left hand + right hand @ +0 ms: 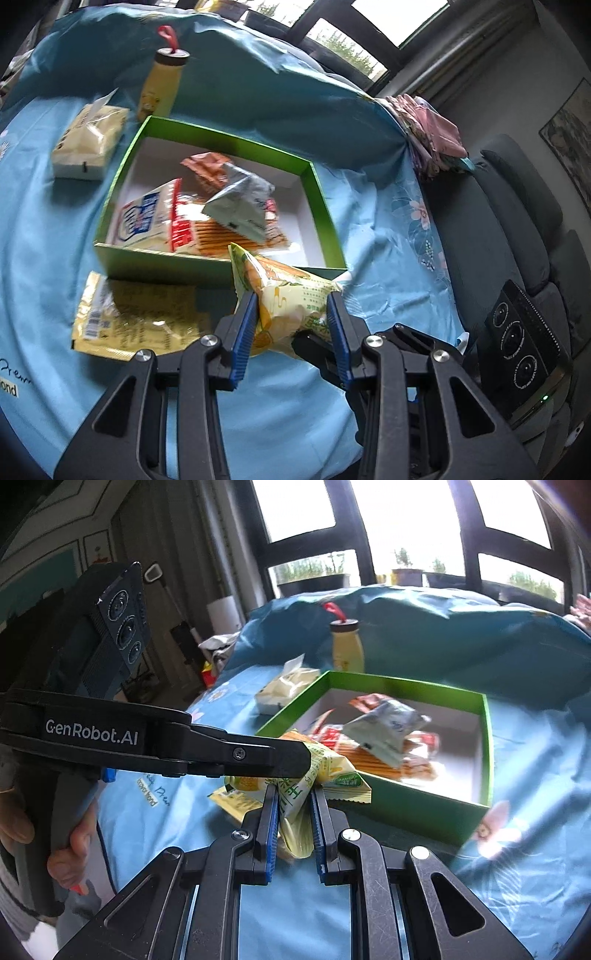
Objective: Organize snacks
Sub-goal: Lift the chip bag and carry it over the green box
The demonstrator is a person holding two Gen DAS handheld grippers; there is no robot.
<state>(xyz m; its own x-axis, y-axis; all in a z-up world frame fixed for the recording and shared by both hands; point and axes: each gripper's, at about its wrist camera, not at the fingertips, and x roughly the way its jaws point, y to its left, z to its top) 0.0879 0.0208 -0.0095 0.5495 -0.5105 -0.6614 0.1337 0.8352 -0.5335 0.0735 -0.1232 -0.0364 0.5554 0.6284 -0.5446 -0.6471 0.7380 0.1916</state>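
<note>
Both grippers hold one yellow-green snack bag (291, 295) in the air, just in front of the green box (317, 188). My left gripper (293, 306) is shut on the bag's body. In the right wrist view my right gripper (293, 805) is shut on the crimped end of the same bag (332, 771), and the left gripper's black finger (266, 760) crosses in from the left. The green box (406, 797) holds several snack packs, with a grey-white packet (240, 206) on top of orange cracker packs.
A flat yellow pack (136, 317) lies on the blue cloth (44, 236) before the box. A cream wrapped pack (88, 144) and a yellow bottle (162, 85) stand behind its left corner. A dark sofa (517, 229) is at the right. A hand (70, 849) grips the left handle.
</note>
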